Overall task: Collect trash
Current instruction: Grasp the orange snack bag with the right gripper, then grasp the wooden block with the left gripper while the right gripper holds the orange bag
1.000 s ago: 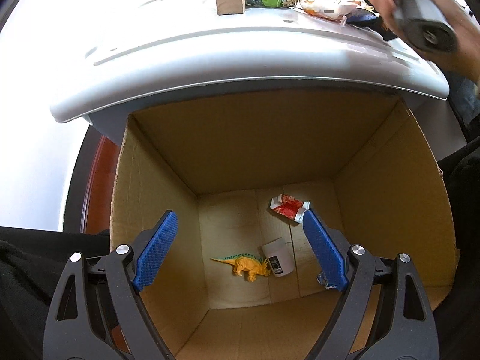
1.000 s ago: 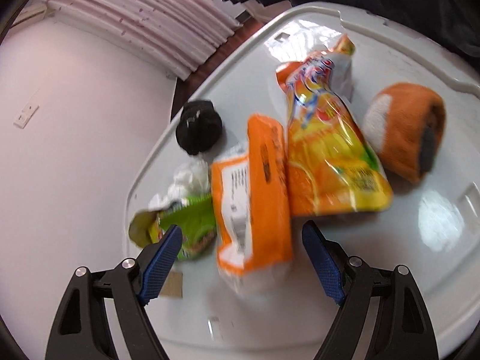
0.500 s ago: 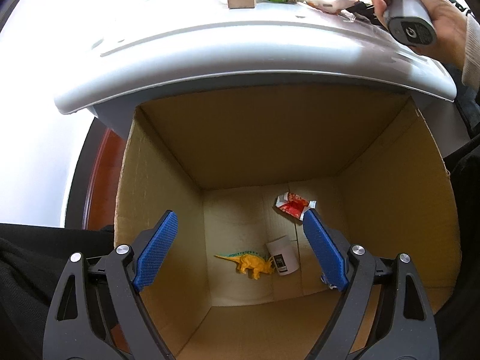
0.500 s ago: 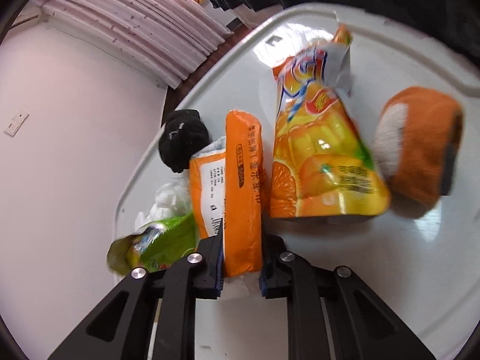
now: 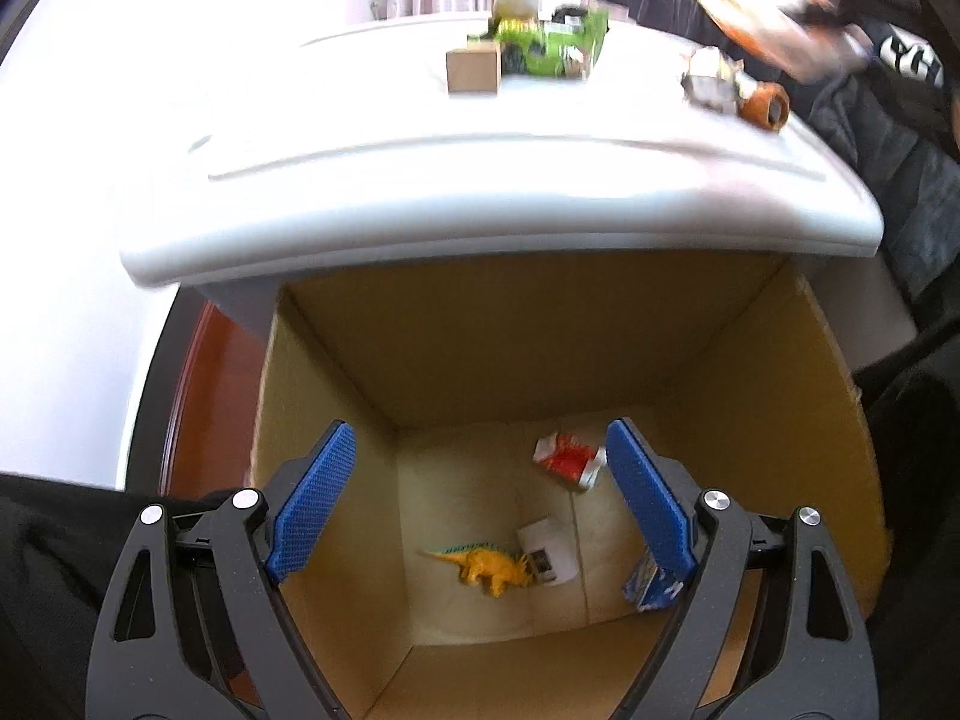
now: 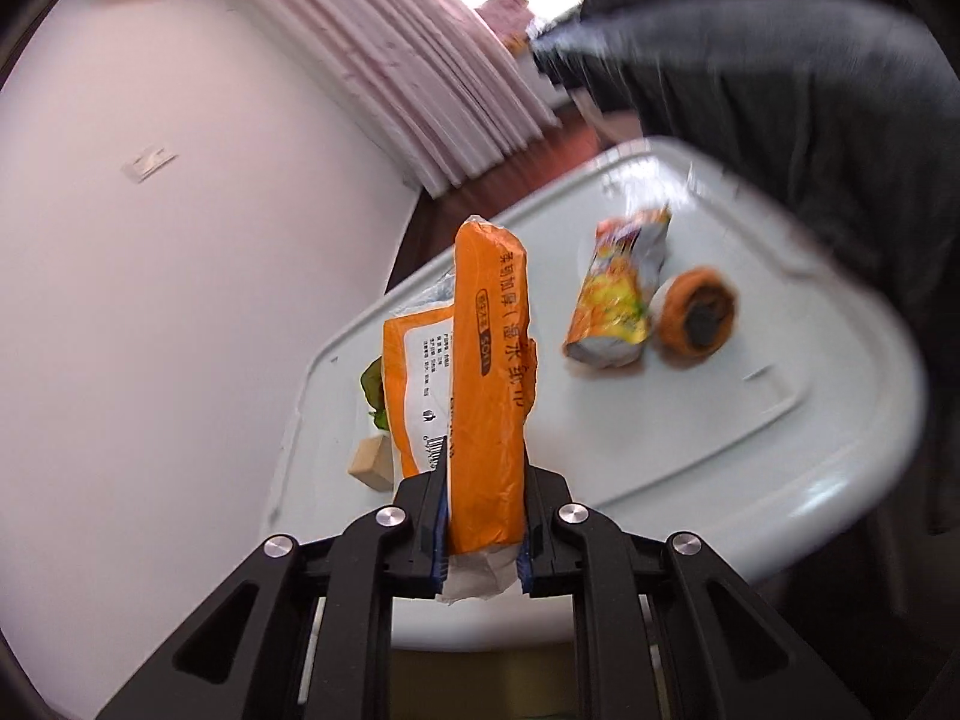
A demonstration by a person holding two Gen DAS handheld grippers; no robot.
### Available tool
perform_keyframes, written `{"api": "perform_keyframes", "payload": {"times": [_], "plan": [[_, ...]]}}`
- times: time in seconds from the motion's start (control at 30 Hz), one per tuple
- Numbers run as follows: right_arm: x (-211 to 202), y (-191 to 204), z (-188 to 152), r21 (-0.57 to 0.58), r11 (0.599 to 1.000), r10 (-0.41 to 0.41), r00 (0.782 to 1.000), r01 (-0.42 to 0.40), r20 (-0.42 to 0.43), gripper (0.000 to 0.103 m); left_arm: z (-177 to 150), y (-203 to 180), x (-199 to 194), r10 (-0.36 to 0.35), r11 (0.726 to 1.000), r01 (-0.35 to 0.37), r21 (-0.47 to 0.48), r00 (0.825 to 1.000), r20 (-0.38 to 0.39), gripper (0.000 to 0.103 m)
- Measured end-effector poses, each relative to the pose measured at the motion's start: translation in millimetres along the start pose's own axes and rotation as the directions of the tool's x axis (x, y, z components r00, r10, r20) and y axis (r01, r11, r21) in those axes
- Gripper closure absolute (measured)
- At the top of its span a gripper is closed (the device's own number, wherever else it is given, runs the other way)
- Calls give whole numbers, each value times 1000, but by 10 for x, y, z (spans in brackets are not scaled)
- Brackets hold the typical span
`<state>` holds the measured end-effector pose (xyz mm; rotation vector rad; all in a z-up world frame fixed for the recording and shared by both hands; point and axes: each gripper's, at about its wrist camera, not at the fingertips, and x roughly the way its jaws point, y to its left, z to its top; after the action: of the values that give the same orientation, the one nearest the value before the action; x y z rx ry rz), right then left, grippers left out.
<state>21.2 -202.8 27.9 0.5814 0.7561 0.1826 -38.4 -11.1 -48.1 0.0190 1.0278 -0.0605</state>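
Observation:
My right gripper (image 6: 480, 531) is shut on an orange tissue pack (image 6: 486, 384) and holds it lifted above the white table (image 6: 750, 438); the pack also shows blurred at the top right of the left wrist view (image 5: 756, 12). My left gripper (image 5: 480, 510) is open and empty over an open cardboard box (image 5: 750, 408). In the box lie a red wrapper (image 5: 567, 459), a white cup (image 5: 546, 549), a yellow toy dinosaur (image 5: 486, 564) and a blue wrapper (image 5: 648, 585). On the table remain a yellow-orange snack bag (image 6: 618, 294) and a green wrapper (image 5: 552, 48).
An orange plush roll (image 6: 699, 318) lies beside the snack bag. A small wooden block (image 5: 473, 72) stands near the green wrapper. The box sits below the table's near edge (image 5: 480, 240). A dark jacket (image 6: 810, 120) is at the right.
My right gripper closed on the orange tissue pack and has lifted it up off the table, pulling back. My left gripper has stayed open over the box.

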Motion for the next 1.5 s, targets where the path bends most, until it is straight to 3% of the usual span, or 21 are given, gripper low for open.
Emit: {"api": "perform_keyframes", "payload": {"times": [0.27, 0.47, 0.6, 1.0, 1.03, 1.13, 1.5], "plan": [[-51, -38, -110, -99, 994, -35, 999, 38, 39, 87, 935, 109, 10, -39, 997, 47, -60, 992, 119, 20], [-137, -98, -77, -72, 997, -20, 999, 22, 35, 87, 1579, 187, 501, 1, 997, 7, -78, 995, 104, 20], [-141, -85, -44, -75, 997, -2, 999, 5, 38, 87, 1776, 239, 752, 16, 994, -6, -108, 996, 91, 20], [-17, -73, -79, -75, 997, 5, 1000, -6, -17, 86, 1946, 152, 1048, 40, 997, -36, -71, 997, 65, 20], [9, -81, -85, -68, 998, 7, 1000, -9, -27, 86, 1933, 148, 1036, 52, 997, -47, -68, 996, 69, 28], [72, -94, -93, -55, 998, 3, 999, -5, -47, 86, 1910, 96, 1002, 15, 1000, -12, -28, 994, 106, 67], [116, -22, -119, -90, 996, -13, 999, 9, -45, 86, 1818, 22, 912, 69, 997, -64, -42, 989, 130, 69]]}}
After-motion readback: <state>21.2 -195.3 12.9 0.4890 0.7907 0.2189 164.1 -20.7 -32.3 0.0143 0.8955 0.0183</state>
